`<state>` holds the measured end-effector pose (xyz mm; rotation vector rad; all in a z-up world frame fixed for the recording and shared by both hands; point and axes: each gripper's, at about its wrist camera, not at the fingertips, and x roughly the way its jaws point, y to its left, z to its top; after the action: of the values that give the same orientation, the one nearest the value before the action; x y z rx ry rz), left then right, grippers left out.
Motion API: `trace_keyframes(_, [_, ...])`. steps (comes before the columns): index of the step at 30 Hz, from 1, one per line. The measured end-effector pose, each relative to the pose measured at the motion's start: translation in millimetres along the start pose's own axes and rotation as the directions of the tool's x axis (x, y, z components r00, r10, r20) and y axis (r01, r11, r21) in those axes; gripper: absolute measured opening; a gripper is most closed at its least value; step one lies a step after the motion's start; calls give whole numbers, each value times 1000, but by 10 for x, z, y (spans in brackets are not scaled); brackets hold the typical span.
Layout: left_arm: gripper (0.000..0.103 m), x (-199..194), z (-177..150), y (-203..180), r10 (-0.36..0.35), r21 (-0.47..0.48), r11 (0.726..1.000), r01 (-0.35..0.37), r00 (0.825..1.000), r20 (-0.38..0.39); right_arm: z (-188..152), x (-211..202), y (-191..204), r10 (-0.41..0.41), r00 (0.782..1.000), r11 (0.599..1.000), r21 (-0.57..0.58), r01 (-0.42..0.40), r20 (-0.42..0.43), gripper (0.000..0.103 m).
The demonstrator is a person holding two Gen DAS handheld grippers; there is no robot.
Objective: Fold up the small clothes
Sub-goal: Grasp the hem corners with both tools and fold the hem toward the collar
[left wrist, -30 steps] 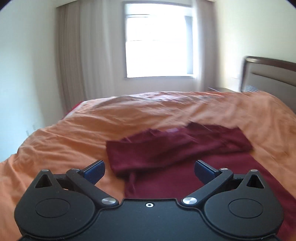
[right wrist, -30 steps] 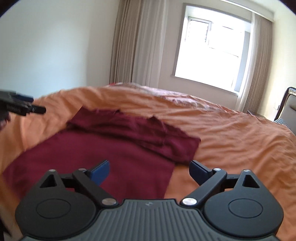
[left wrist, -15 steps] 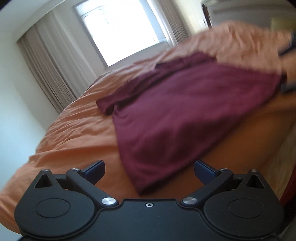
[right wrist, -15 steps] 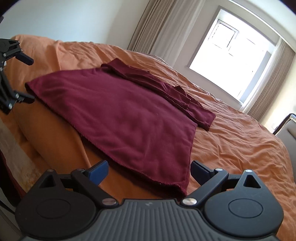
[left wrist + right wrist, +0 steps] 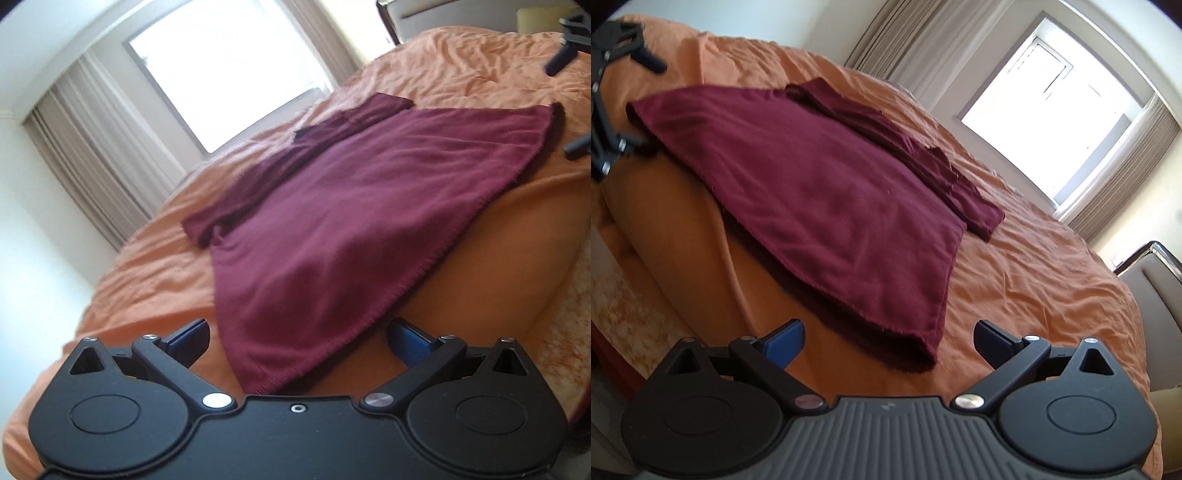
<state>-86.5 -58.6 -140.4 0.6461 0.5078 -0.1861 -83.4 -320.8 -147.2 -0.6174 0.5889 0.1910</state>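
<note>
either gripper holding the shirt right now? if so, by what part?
Nothing is held. The left gripper and right gripper are both open, each lined up on a near hem corner of the maroon garment on the orange bedspread, fingers clear of the cloth.

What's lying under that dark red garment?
The dark red garment lies spread on an orange bedspread, its near hem draping over the bed's edge. Whatever else sits beneath the cloth is covered. Folded sleeves lie along its far side.

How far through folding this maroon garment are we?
Done: the sleeves of the maroon knit garment lie folded across its far end. In hand: the left gripper and right gripper, both open, frame its near corners. Left: grip and fold the hem over.
</note>
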Motion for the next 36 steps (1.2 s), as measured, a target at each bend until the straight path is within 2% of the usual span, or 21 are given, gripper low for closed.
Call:
trace_keyframes(3, [103, 84, 40, 16, 20, -33, 999, -21, 1000, -18, -6, 93, 61, -19, 1000, 999, -39, 19, -6, 101])
trace_keyframes(8, [103, 117, 97, 8, 95, -21, 995, -95, 996, -5, 38, 220, 181, -56, 997, 991, -118, 63, 59, 103])
trace_keyframes(11, [100, 78, 70, 64, 67, -43, 997, -67, 998, 11, 44, 254, 209, -82, 990, 985, -140, 98, 115, 100])
trace_keyframes(12, [97, 77, 53, 87, 38, -48, 998, -37, 999, 14, 39, 270, 215, -72, 991, 984, -154, 90, 115, 89])
trace_keyframes(13, [93, 85, 37, 129, 9, -53, 999, -8, 1000, 16, 41, 285, 217, -56, 993, 983, -166, 73, 106, 74])
trace_keyframes(14, [87, 85, 37, 153, -6, -56, 998, 7, 1000, 21, 48, 297, 219, -42, 995, 983, -176, 58, 93, 66])
trace_keyframes(16, [77, 73, 41, 153, -17, -47, 999, 19, 999, 39, 49, 325, 234, -21, 998, 980, -195, 34, 67, 27])
trace_keyframes(17, [71, 63, 46, 132, -19, -32, 999, 21, 999, 46, 52, 340, 251, -24, 998, 978, -206, 35, 56, 21])
trace_keyframes(18, [68, 56, 47, 105, -24, -16, 1000, 25, 998, 49, 44, 348, 263, -26, 998, 975, -217, 37, 52, 20])
trace_keyframes(20, [53, 55, 40, 49, -43, 9, 999, 43, 998, 48, 37, 340, 277, -27, 998, 974, -225, 38, 55, 20])
trace_keyframes(21, [50, 48, 35, 34, -52, 15, 999, 52, 997, 48, 38, 333, 279, -28, 998, 973, -225, 40, 56, 19])
trace_keyframes(23, [33, 17, 32, 6, -66, 19, 998, 65, 997, 44, 33, 316, 288, -28, 998, 972, -232, 40, 57, 19])
trace_keyframes(25, [27, -12, 27, -9, -76, 21, 997, 75, 996, 36, 9, 296, 299, -39, 997, 968, -245, 53, 61, 21])
trace_keyframes(28, [23, -30, -11, -29, -77, 27, 997, 77, 997, 29, -30, 295, 269, -32, 998, 969, -242, 44, 57, 22])
trace_keyframes(29, [19, -30, -22, -34, -78, 25, 997, 78, 997, 28, -33, 297, 243, -18, 999, 974, -226, 28, 47, 19])
trace_keyframes(30, [17, -27, -23, -32, -81, 22, 997, 80, 996, 27, -25, 306, 216, -1, 999, 979, -205, 8, 34, 8])
trace_keyframes(32, [9, -23, -3, 9, -94, 4, 996, 94, 995, 22, 2, 295, 170, 17, 1000, 984, -177, -13, 20, 7])
trace_keyframes(36, [7, -70, 78, 220, -131, -51, 990, 133, 991, 30, 120, 201, 28, 55, 998, 989, -141, -52, 16, 6])
